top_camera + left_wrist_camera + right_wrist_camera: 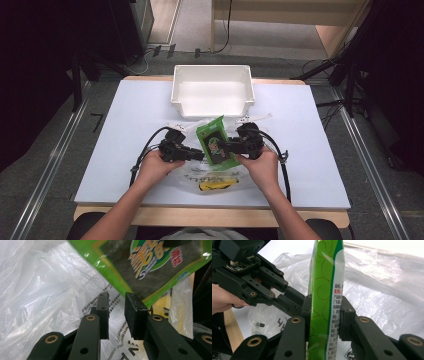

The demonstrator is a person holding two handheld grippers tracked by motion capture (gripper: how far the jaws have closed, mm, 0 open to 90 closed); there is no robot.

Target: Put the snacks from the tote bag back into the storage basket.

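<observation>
You are holding a green snack packet [325, 302] upright on its edge over the clear plastic bag [215, 175], in front of the white bin [212, 90]. Your right gripper [324, 315] is clamping it across the flat faces, both pads pressing. Your left gripper [116, 315] is standing part open with nothing between its jaws, the packet just beyond its tips. The packet looks light, crinkly and slippery, so 1 firm pinch near the sealed edge should be serving you best
</observation>
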